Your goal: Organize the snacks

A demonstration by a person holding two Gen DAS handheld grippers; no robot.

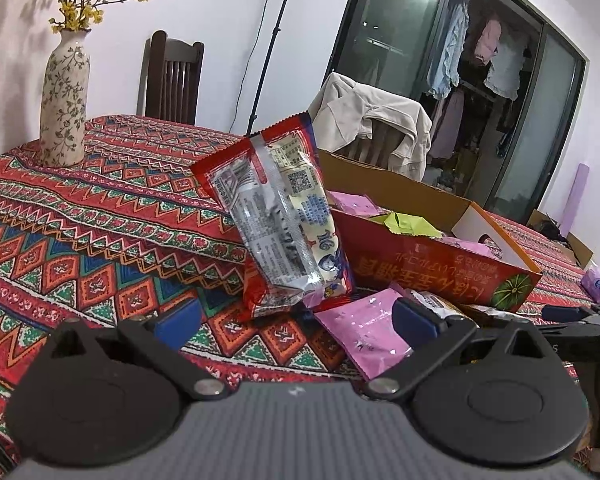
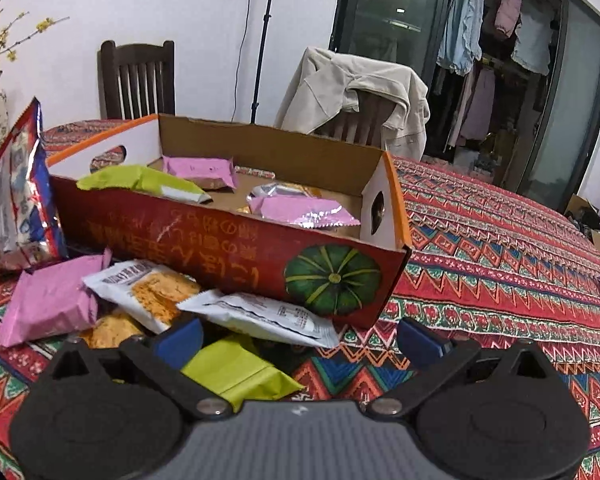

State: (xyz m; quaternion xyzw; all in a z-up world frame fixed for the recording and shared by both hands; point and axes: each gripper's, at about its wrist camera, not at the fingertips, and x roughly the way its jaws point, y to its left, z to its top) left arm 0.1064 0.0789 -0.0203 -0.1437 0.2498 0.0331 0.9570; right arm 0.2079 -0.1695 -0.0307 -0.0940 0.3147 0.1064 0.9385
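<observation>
Snacks lie around and inside a red cardboard box (image 2: 228, 248) with a pumpkin printed on its front, mid-frame in the right wrist view: pink packets (image 2: 304, 210) and a green packet (image 2: 140, 180) sit inside it, while a pink packet (image 2: 50, 300), white cracker packets (image 2: 148, 292) and a lime-green packet (image 2: 236, 372) lie before it at lower left. A tall red bag (image 1: 280, 216) leans on the box at centre of the left wrist view. Left gripper (image 1: 296, 322) and right gripper (image 2: 300, 338) both stand spread wide, holding nothing.
</observation>
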